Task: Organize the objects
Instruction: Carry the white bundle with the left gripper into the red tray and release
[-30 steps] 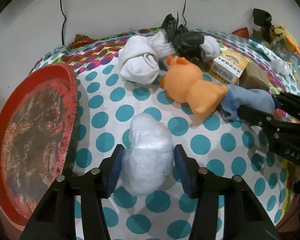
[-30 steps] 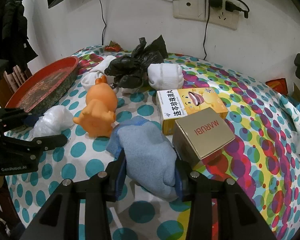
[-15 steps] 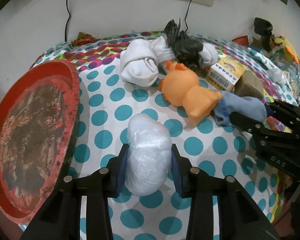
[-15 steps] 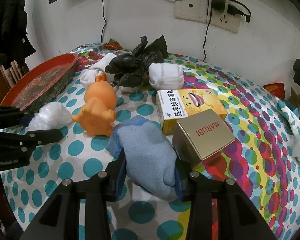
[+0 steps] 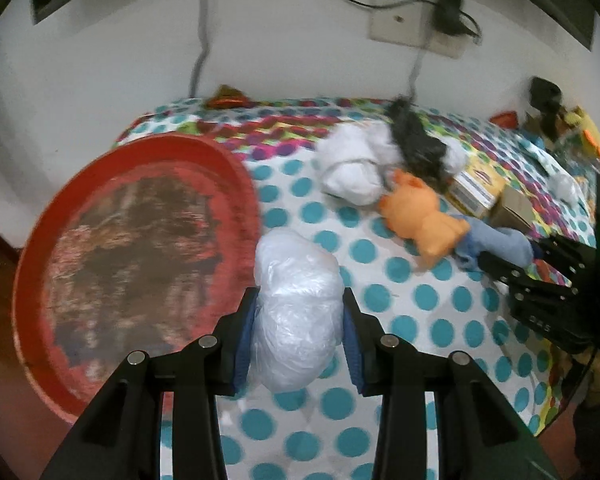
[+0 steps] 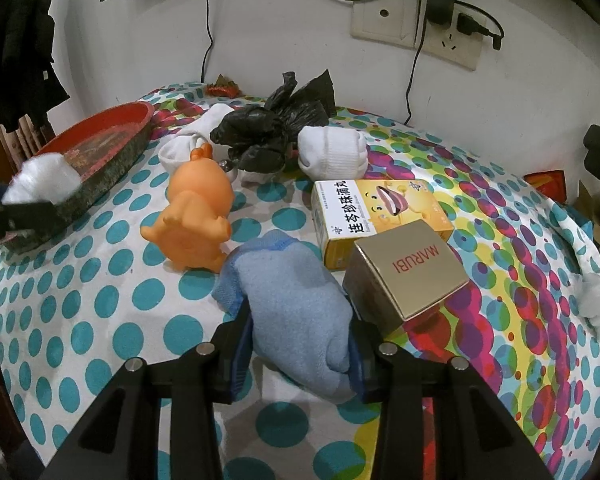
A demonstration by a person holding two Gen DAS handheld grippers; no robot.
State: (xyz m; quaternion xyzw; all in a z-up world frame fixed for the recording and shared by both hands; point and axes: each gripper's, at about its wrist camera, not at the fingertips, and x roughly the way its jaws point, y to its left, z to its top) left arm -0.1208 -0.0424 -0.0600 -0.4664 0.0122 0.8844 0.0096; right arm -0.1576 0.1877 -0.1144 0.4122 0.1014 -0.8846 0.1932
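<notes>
**Both of your grippers are clamped on soft bundles over the dotted table**

You are working over a round table (image 6: 100, 320) under a cloth of teal dots on white that turns to multicoloured circles toward 3 o'clock in the right wrist view. Behind it is a white wall (image 6: 260, 40); a socket plate (image 6: 416, 24) with plugs and dark cables sits at about 1 o'clock.

The one open container is the red tray (image 5: 40, 240), at 9 o'clock in the left wrist view, at the table's edge. Its worn, dark floor shows nothing loose in it; the picture is blurred, so small things cannot be told.

Your left gripper (image 5: 298, 344) has its jaws nearly together, both blue pads pressing the white plastic-wrapped bundle (image 5: 296, 308), which hangs just beside the tray's near rim, above the cloth.

Your right gripper (image 6: 300, 344) is narrowed onto the blue sock (image 6: 292, 300), pads squeezing its sides; the sock lies on the cloth at 6 o'clock.

Just beside the sock at 3 o'clock is the gold MARUBI box (image 6: 412, 276), touching the yellow medicine box (image 6: 380, 212) behind it. The orange rubber toy (image 6: 196, 216) stands at 10 o'clock from the sock. Farther back lie a black plastic bag (image 6: 276, 132), a white sock roll (image 6: 332, 152) to its right and another white sock (image 6: 184, 148) to its left. A small red wrapper (image 6: 222, 88) lies at 12 o'clock by the wall.
</notes>
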